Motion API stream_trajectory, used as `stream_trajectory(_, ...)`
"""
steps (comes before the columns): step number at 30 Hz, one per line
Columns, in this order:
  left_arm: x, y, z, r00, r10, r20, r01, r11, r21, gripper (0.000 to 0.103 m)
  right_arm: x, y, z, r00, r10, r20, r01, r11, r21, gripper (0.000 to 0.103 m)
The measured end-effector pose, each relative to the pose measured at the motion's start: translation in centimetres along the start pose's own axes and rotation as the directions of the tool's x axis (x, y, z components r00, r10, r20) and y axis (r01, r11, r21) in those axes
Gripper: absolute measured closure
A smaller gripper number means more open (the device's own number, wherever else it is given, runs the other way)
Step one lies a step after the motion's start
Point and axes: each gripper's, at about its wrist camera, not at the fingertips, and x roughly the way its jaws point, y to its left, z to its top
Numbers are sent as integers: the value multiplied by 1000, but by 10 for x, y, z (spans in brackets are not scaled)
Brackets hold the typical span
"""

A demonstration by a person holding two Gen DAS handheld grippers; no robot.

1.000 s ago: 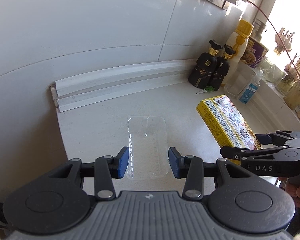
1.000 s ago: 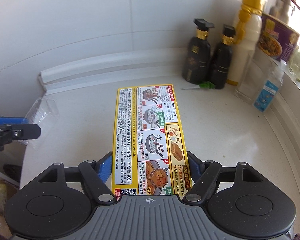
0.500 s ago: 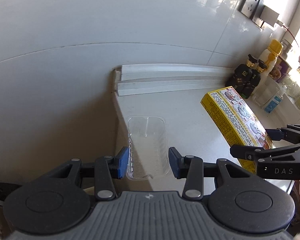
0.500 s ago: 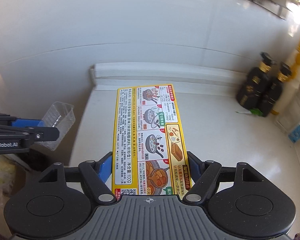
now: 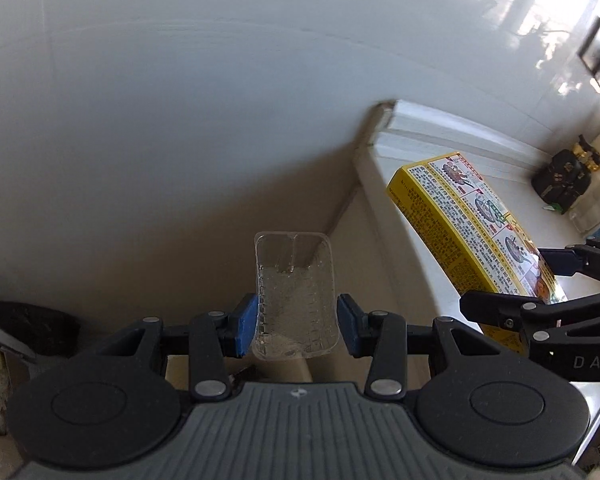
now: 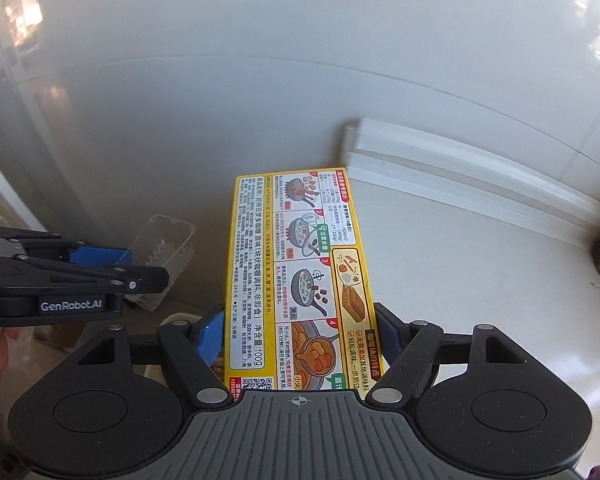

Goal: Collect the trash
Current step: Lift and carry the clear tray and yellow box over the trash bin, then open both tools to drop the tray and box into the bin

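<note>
My left gripper [image 5: 296, 330] is shut on a clear plastic tray [image 5: 295, 296] and holds it in the air past the left end of the white counter [image 5: 428, 264], over the floor. The tray also shows in the right wrist view [image 6: 162, 256], with the left gripper [image 6: 112, 268] beside it. My right gripper [image 6: 300, 344] is shut on a long yellow curry box [image 6: 296, 276] and holds it above the counter's left end. The box also shows in the left wrist view [image 5: 472, 220], with the right gripper [image 5: 548, 284] on it.
A white wall fills the back. White trim strips [image 6: 460, 176] lie along the counter's back edge. Dark bottles [image 5: 564, 176] stand at the far right. A dark object [image 5: 36, 326] and light clutter lie on the floor at the lower left.
Both grippers have swung left with their loads. The clear tray has gone from above the counter to past its left edge; the yellow box now reaches the counter's left end.
</note>
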Motion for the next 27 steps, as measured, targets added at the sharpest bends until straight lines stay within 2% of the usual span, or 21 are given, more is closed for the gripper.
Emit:
stream_trajectory(8, 22, 46, -25, 997, 46, -58, -51, 995, -83, 63, 37, 43, 1, 996, 48, -72, -53, 996, -66, 28)
stream_trajectory(16, 60, 91, -62, 991, 13, -134, -37, 982, -183, 63, 87, 80, -15, 979, 72, -192, -94, 990, -103, 28)
stream_trajectory(22, 97, 115, -97, 977, 20, -214, -70, 971, -228, 63, 138, 100, -37, 946, 86, -314, -126, 986, -109, 27)
stream_trajectory(27, 133, 121, -117, 960, -9, -279, -53, 975, -214, 63, 185, 107, -60, 895, 68, -442, -127, 986, -105, 27)
